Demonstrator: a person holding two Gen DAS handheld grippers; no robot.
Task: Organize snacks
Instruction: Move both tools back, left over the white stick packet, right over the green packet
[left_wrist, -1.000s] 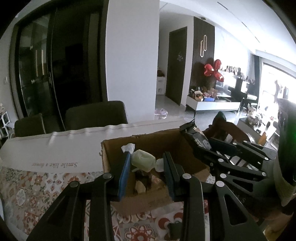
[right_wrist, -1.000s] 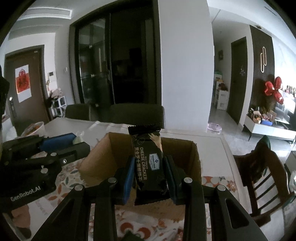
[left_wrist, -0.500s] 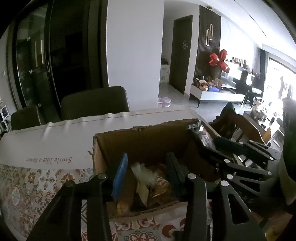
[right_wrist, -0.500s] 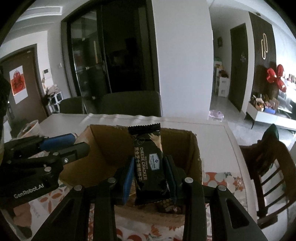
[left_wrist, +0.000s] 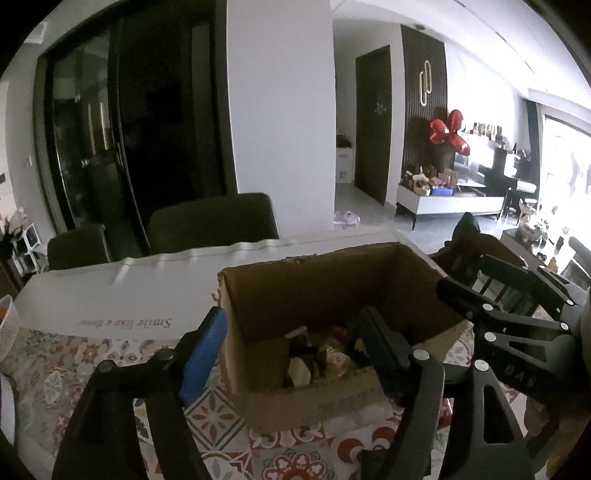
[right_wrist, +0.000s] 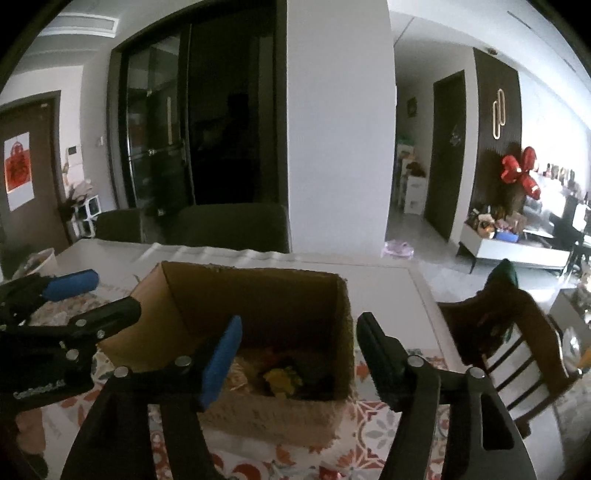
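The bench (left_wrist: 110, 291) under me is the biggest thing here, with a patterned cloth on my side and a white runner across the far side. On the cloth, near its right end, sits the open cardboard box (left_wrist: 325, 280), and the snacks (left_wrist: 317, 358) lie in a loose heap at its bottom: crinkled wrappers, one yellowish pack (right_wrist: 282, 378) toward the near wall. It is dim in there, so I cannot tell one packet from another.

Both my tools hover at the box mouth and carry nothing, so I judge this to be the moment just after a drop. To finish well, I should lift each tool straight up until its tips are above the rim, so that no finger catches the cardboard wall and drags the box, and only then swing away for the next packet.

My left gripper (left_wrist: 291, 350) has its jaws wide apart; from its own camera the blue pad (left_wrist: 205, 354) appears outside the left wall and the black one over the heap, touching nothing I can see. My right gripper (right_wrist: 297, 354) is also spread wide, empty, above the box's near right corner.
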